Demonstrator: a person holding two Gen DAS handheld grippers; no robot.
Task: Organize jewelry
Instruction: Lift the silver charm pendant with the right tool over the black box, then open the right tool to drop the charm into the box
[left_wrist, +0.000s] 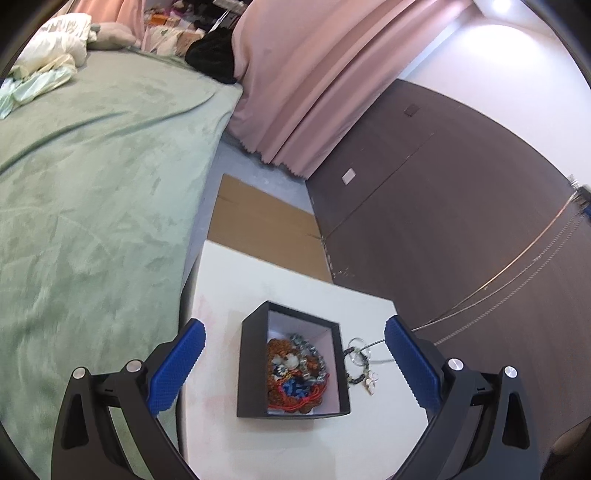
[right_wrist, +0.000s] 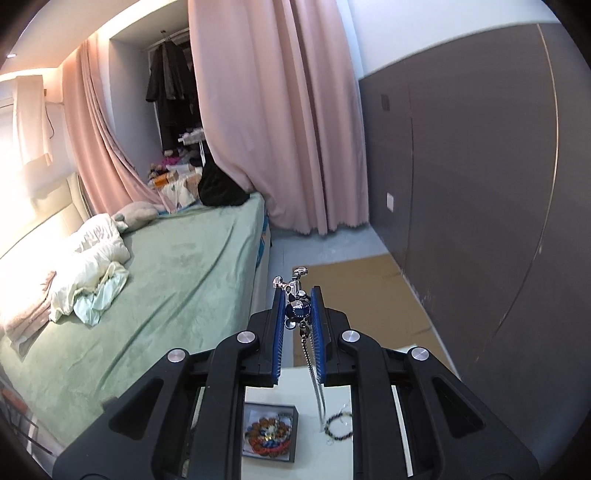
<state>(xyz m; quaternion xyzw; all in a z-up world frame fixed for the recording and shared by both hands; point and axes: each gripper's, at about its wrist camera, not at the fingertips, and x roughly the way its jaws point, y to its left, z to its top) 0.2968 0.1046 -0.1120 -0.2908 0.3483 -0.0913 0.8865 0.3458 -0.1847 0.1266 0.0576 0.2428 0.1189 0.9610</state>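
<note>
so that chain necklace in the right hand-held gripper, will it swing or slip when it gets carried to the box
Probably floppy: the chain hangs limp from the right hand-held gripper, so it will likely swing and trail. It looks light and thin, so it may snag the beaded bracelet lying beside the black box. Slipping seems unlikely, since the ridged pads are shut on its dark pendant.

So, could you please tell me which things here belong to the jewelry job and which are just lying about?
Job:
black box of jewelry
beaded bracelet beside it
chain necklace in right tool
left tool

Lying about:
green bed
pink curtain
cardboard
</note>
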